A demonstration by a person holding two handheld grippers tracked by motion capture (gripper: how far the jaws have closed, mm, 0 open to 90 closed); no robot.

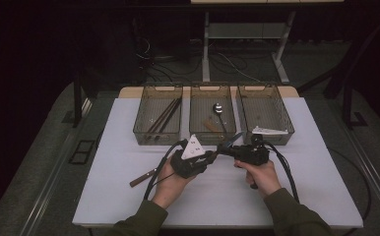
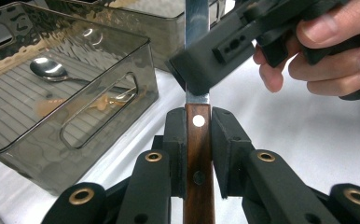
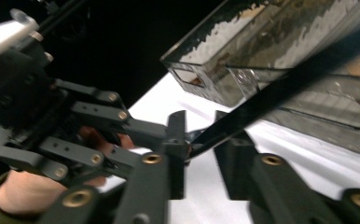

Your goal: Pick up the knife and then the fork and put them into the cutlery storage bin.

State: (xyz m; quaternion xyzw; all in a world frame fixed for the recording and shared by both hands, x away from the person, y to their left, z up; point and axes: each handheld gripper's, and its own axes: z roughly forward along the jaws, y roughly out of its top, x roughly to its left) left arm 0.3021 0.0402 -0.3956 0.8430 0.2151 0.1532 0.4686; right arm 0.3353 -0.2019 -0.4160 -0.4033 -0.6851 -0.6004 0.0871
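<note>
**Knife held between two hand-held grippers over the bench**

Left hand-held gripper [image 2: 198, 128] pinches the knife [image 2: 198, 154] by its wooden handle. The pads press on both sides of the handle, just below the pale rivet. The handle runs straight up between the jaws.

Blade [image 2: 197, 23] rises from the handle toward the right hand-held gripper [image 1: 226, 146]. In the left gripper view a black jaw of the right one lies across the blade just above the handle. In the right gripper view the blade [image 3: 280, 91] slants dark from upper right down to the jaws. Its lower end meets the left pad; the right pad seems to stand a little off, though the frame is blurred here. The jaws look nearly pressed together on the blade.

High view: both grippers meet tip to tip above the white bench [image 1: 129, 162], just in front of the middle bin [image 1: 212, 135]. The knife's handle end sticks out toward the lower left past the left hand [image 1: 171, 184]. Right hand [image 1: 262, 177] grips its tool from below.

Three clear bins stand side by side at the far edge. Left bin [image 1: 143, 132] holds dark sticks, perhaps chopsticks. Middle bin holds a spoon [image 2: 50, 70]. Right bin [image 1: 286, 123] holds something white, too small to tell.
</note>
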